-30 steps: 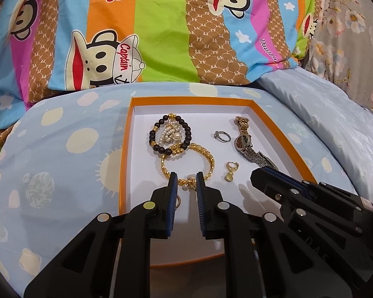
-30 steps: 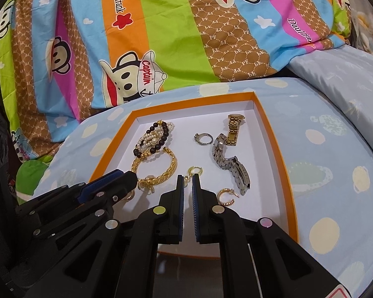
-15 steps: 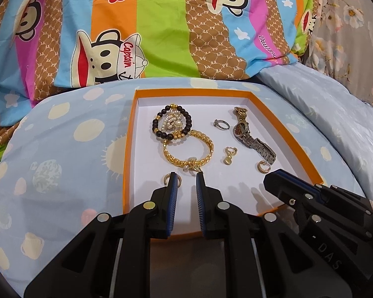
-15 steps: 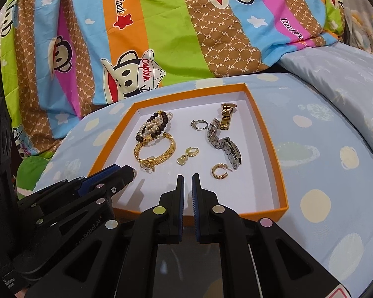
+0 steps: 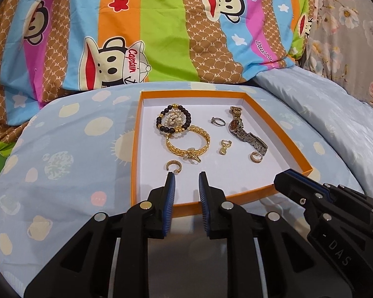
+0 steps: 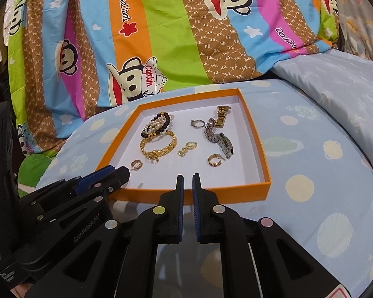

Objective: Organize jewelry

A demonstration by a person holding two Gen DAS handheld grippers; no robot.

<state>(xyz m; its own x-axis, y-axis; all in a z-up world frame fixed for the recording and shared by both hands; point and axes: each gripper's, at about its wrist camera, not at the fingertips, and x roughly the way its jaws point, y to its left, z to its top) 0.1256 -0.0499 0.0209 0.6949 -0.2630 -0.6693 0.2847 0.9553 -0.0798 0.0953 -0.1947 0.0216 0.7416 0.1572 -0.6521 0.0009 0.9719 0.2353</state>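
An orange-rimmed white tray [image 5: 135, 149] [image 6: 257, 146] lies on the bed. In it are a black bead and pearl bracelet [image 5: 174, 121] [image 6: 158, 124], a gold chain bracelet [image 5: 187, 145] [image 6: 159, 146], a silver ring [image 5: 217, 121] [image 6: 197, 123], a metal watch [image 5: 246, 130] [image 6: 218, 134], a drop earring [image 5: 223, 146] [image 6: 186, 148] and two gold hoop earrings [image 5: 173, 166] [image 5: 256, 157] [image 6: 136, 164] [image 6: 214, 160]. My left gripper [image 5: 186, 177] [image 6: 112, 173] is slightly open and empty at the tray's near edge. My right gripper [image 6: 188, 177] [image 5: 286, 177] is nearly shut and empty, just outside the near edge.
The tray rests on a light blue spotted pillow [image 5: 62, 154] [image 6: 310, 149]. A striped cartoon-monkey quilt [image 5: 161, 37] [image 6: 174, 37] rises behind it. A pale blue cushion [image 5: 323, 104] lies at the right.
Both grippers have pulled back from over the jewelry toward the tray's near edge. The jewelry lies as before, with both hoop earrings now uncovered.
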